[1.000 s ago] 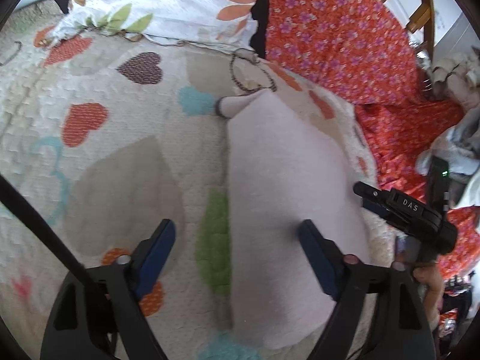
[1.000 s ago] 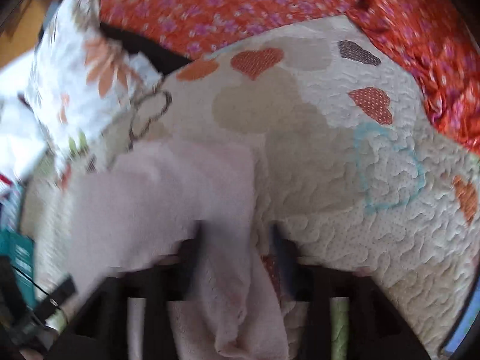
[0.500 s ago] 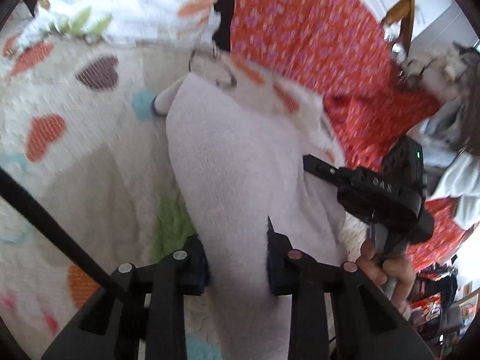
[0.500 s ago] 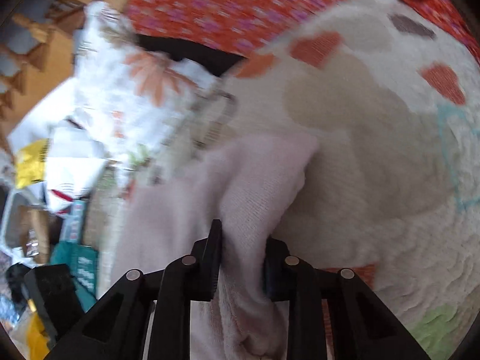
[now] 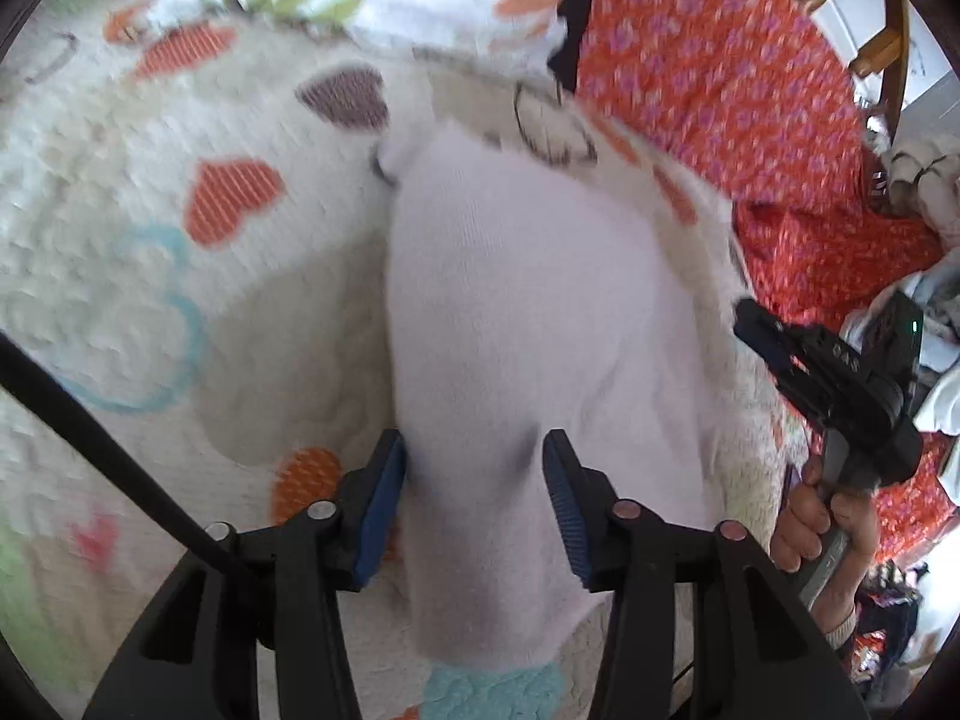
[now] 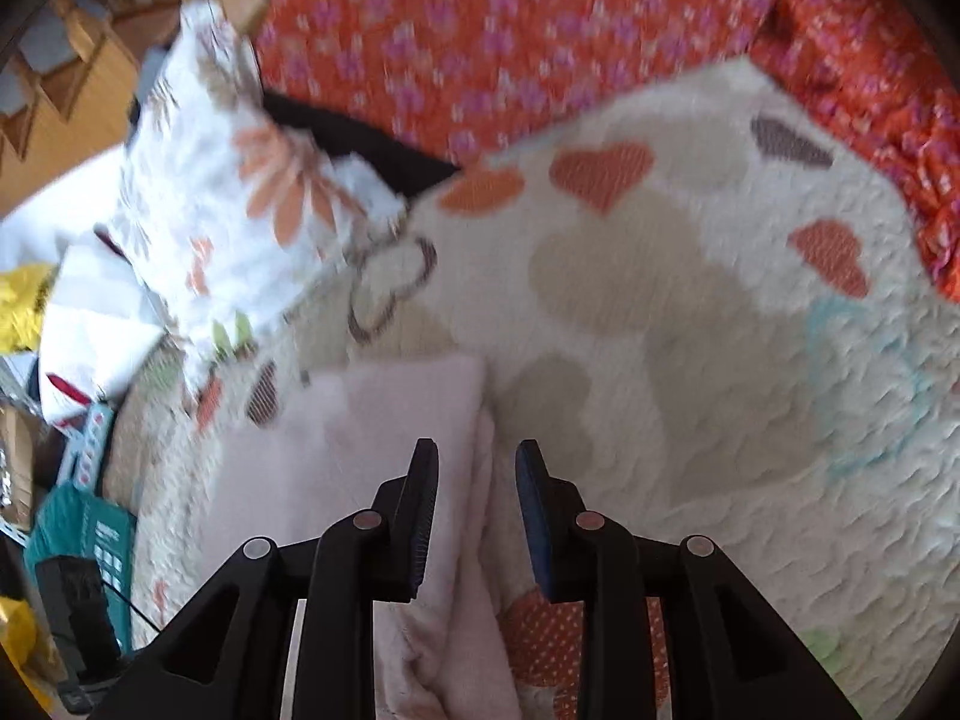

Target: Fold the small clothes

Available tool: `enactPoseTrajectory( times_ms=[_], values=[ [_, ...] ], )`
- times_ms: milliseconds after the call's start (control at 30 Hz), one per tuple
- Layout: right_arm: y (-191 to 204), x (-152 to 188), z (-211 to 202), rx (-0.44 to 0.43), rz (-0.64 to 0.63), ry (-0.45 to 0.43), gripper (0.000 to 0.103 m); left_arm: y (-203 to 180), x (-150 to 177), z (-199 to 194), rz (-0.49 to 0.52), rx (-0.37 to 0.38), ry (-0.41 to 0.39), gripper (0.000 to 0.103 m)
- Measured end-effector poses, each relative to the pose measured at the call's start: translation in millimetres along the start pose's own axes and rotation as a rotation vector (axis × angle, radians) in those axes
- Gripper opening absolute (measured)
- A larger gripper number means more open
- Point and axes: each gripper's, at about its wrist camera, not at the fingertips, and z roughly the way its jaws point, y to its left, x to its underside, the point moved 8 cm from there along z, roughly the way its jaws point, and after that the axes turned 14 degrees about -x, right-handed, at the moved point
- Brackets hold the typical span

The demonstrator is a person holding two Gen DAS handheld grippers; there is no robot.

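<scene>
A pale pink knitted garment (image 5: 528, 324) lies folded lengthwise on the heart-patterned quilt (image 5: 120, 300). My left gripper (image 5: 474, 480) is open, its blue pads on either side of the garment's near end. The right gripper's body (image 5: 840, 378) shows at the garment's right side. In the right wrist view the garment (image 6: 360, 450) lies at lower left and my right gripper (image 6: 474, 480) is open over its folded edge, holding nothing.
A white flowered pillow (image 6: 240, 210) and an orange flowered cloth (image 5: 720, 72) lie at the back of the quilt. A wooden chair (image 5: 882, 30) stands behind. A teal box (image 6: 90, 546) and clutter sit off the quilt's left edge.
Both grippers were shut on the pink garment and lifting it half a second ago. Now both are open and the garment lies flat on the quilt, released.
</scene>
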Motion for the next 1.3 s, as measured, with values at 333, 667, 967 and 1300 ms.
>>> enactPoseTrajectory(
  times_ms=[333,667,967,1300],
  values=[
    [77.1,42.8,33.8,-0.309,-0.040,0.191,0.030,51.0,-51.4,-44.5,-0.066,-0.182,-0.209,0.060],
    [61.0,34.2,36.9,-0.036,-0.099,0.196,0.025,79.5,-70.2,-54.3,-0.106,-0.241,-0.231,0.067],
    [152.0,52.4,173.5,-0.367,-0.047,0.487,0.028,103.4,-74.6,-44.9,-0.220,-0.240,-0.192,0.068],
    [154.0,6.8,259.4,0.023,-0.359,0.390,0.030,119.3,-76.4,-51.2,-0.226,-0.297,-0.205,0.068]
  ],
)
